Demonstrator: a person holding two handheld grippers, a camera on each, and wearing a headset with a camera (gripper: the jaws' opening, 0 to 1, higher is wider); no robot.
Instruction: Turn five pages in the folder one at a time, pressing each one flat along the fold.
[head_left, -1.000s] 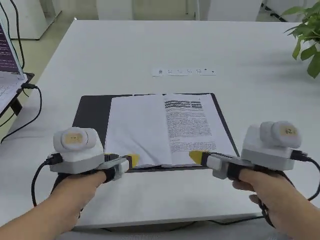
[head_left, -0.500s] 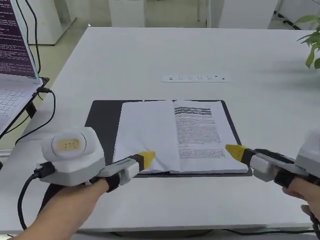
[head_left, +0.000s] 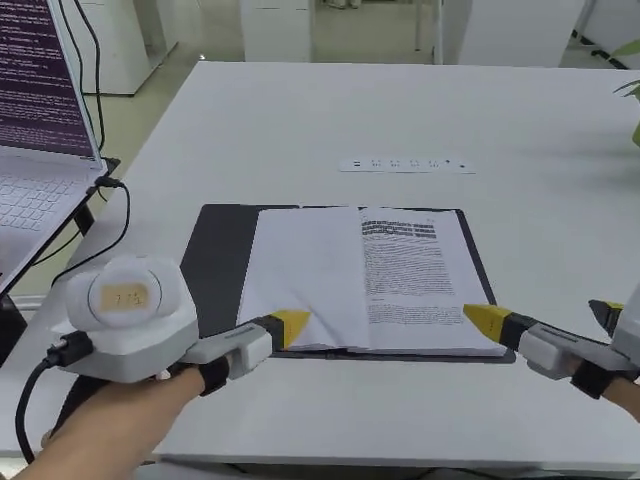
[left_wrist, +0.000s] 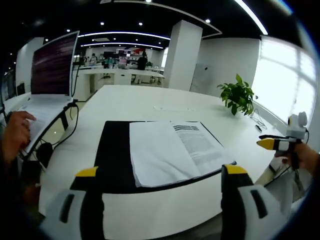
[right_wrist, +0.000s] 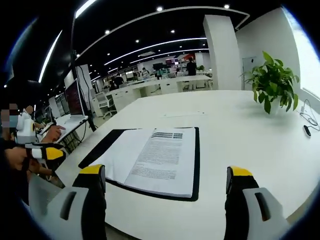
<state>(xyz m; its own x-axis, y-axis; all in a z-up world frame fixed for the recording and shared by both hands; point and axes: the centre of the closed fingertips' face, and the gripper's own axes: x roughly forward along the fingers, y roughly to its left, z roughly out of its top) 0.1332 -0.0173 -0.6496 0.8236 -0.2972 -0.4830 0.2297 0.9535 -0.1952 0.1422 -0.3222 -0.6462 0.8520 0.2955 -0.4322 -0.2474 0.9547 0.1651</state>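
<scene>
The left claw (left_wrist: 160, 171) is seen spread wide, with nothing held between its yellow-tipped jaws. It is raised over the near left edge of the folder (head_left: 225, 262). In the head view one yellow tip overlaps the near edge of the left page (head_left: 305, 275); whether it touches the paper cannot be told. The right claw (right_wrist: 166, 172) is likewise spread wide and empty. It is placed just beside the folder's near right corner, apart from it.

The folder is laid open and flat on the white, smooth counter (head_left: 400, 110), in front of the person. Its cover is black, thin and rectangular, and is exposed as a broad band on the left and a narrow border on the right. The left page is plain white, with its near edge slightly lifted. The right page (head_left: 415, 280) is covered in printed text, its bold heading at the far end. The fold (head_left: 362, 280) runs away from the person, while the long axis of the opened folder lies from left to right.

An open laptop (head_left: 40, 100) is set at the left, a flat socket strip (head_left: 405, 165) beyond the folder, and a leafy plant (left_wrist: 239, 97) to the right.
</scene>
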